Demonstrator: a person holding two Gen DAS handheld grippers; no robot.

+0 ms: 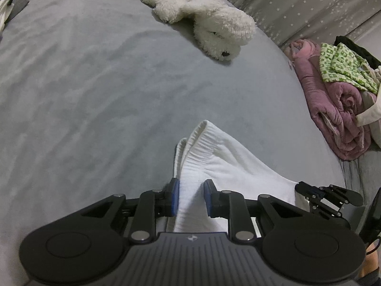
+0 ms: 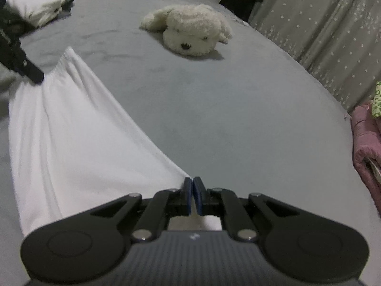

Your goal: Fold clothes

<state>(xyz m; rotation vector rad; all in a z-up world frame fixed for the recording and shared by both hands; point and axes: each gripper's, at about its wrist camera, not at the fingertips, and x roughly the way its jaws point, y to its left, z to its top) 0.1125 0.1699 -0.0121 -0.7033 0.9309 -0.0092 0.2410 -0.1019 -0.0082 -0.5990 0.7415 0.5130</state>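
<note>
- The left gripper (image 1: 190,191) has its blue pads a little way apart, with a bunched, ribbed band of the white garment (image 1: 214,164) between them; the pads press on the cloth from both sides.
- The right gripper (image 2: 192,188) has its pads drawn almost together, pinching a thin corner of the white garment (image 2: 71,128) at its lower right edge.
- In the left wrist view the right gripper (image 1: 309,191) shows at the far right of the cloth, closed on that corner.
- In the right wrist view the left gripper (image 2: 33,74) comes in from the left as a dark arm touching the gathered band.
- The garment hangs stretched between the two grippers above the grey bed cover (image 2: 238,119), its far edge curving down.
- A white stuffed dog (image 2: 190,33) lies well beyond the garment, apart from it.
- The cover between the cloth and the toy is bare.
- At the right edge of the bed sits a pink quilt (image 1: 333,109) with a green patterned cloth (image 1: 343,69) on top.
- A folded white bundle (image 2: 35,2) lies at the far left corner.
</note>
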